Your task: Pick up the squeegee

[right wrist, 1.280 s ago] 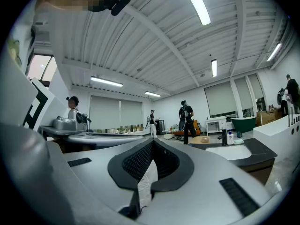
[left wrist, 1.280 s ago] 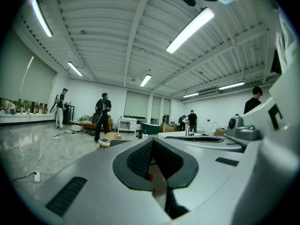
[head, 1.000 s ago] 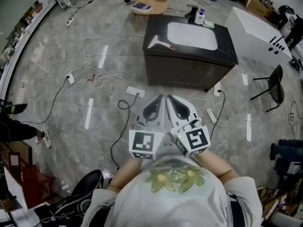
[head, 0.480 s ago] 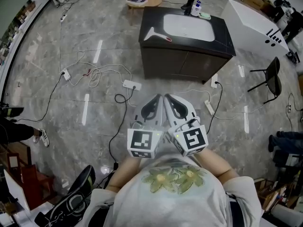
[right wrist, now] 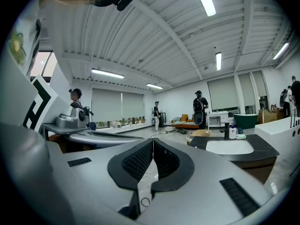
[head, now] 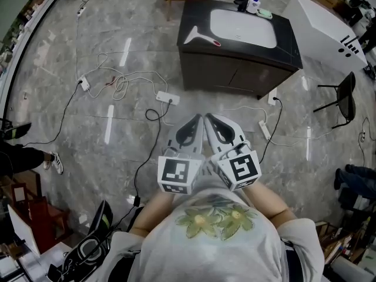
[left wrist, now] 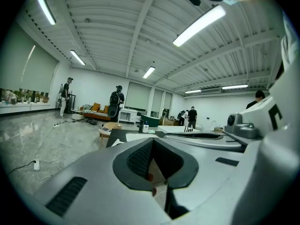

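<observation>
Squeegee (head: 198, 37) lies on the dark counter (head: 192, 16), just left of the sink (head: 244, 29) and well apart from both grippers. Left gripper (head: 194, 126) and right gripper (head: 215, 126) sit side by side at the chest, each with jaws together on nothing, likely tucked in for the walk over. The squeegee's red-tipped handle seems to point toward the sink, though it's small from here.

The left claw (head: 197, 121) and the right claw (head: 209, 120) sit just beside each other in front of the chest, tips pointing forward and nearly meeting. Each has its jaws pressed together with nothing between them. The left forearm (head: 154, 210) and right forearm (head: 265, 203) angle inward.
</observation>
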`<state>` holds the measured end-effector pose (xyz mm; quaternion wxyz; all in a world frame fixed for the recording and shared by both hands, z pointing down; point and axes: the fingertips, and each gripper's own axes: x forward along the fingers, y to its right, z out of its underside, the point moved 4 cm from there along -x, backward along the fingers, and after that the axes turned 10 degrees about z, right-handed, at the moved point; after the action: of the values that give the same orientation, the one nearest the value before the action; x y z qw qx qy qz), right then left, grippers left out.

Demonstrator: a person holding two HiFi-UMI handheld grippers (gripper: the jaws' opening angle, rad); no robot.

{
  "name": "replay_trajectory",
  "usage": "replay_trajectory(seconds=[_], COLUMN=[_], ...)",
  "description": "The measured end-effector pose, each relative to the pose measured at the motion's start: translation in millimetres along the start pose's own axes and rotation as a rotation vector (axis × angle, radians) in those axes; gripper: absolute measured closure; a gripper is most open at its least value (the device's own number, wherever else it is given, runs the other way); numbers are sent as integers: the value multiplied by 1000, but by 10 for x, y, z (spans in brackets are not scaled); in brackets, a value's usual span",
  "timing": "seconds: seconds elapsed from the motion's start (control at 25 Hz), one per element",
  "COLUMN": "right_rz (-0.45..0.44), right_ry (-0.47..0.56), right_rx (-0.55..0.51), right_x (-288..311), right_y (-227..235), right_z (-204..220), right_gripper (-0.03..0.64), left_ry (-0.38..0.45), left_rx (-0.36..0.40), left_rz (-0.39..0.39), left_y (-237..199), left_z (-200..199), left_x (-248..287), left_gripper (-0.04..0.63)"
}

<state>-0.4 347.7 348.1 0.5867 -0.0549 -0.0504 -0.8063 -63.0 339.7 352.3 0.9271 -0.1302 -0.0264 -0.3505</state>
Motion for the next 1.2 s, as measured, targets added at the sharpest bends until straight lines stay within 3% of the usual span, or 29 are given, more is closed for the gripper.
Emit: replay_trajectory(seconds=[0.6, 1.2], right_rz=[-104, -190], right_ry=[-44, -91], right_rx=[9, -10], right_x=[1330, 2142], right_y=[670, 1422], right_z=[-94, -58], right_gripper=[594, 594], left_ry=[-45, -85], left_rx=[-10, -46], left_rz=[-87, -149], left_y=[-893, -1295], left_z=[-270, -314], left_x=[1086, 2077], left_gripper=[588, 588])
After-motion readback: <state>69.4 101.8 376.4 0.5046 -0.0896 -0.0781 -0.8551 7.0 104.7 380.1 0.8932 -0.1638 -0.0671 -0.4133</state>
